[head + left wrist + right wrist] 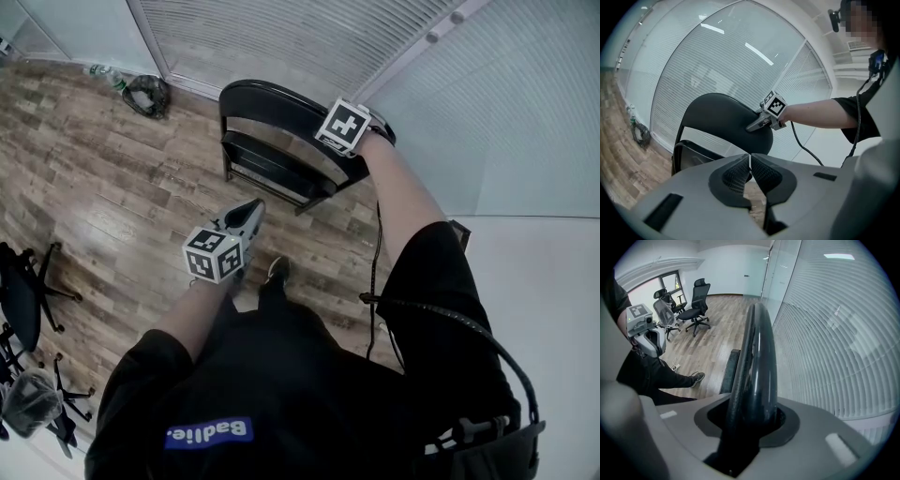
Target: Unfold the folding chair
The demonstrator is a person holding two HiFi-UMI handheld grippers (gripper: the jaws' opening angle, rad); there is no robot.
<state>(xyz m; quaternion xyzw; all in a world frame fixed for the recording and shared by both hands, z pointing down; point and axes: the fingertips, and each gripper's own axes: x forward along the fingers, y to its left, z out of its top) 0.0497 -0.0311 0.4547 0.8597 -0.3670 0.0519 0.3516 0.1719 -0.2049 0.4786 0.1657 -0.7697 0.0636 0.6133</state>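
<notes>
Above wood floor (pixel 112 187), right tongs (pixel 750 425) clamp the folding chair's (pixel 281 169) backrest (pixel 272 103); left tongs (pixel 750 165) are closed, empty.

Cool, even, diffuse light fills the room, and shadows on the wooden floor (pixel 94 187) are faint and soft. Ceiling strip lights reflect as bright streaks on the glass wall with blinds (pixel 740 61). A long glossy highlight runs down the black folding chair (pixel 761 352). Both gripper views are fisheye, with dark rounded corners and bowed lines. Close to the lens, the left gripper (pixel 750 161) and right gripper (pixel 750 420) look soft and out of focus. The head view is sharp.
</notes>
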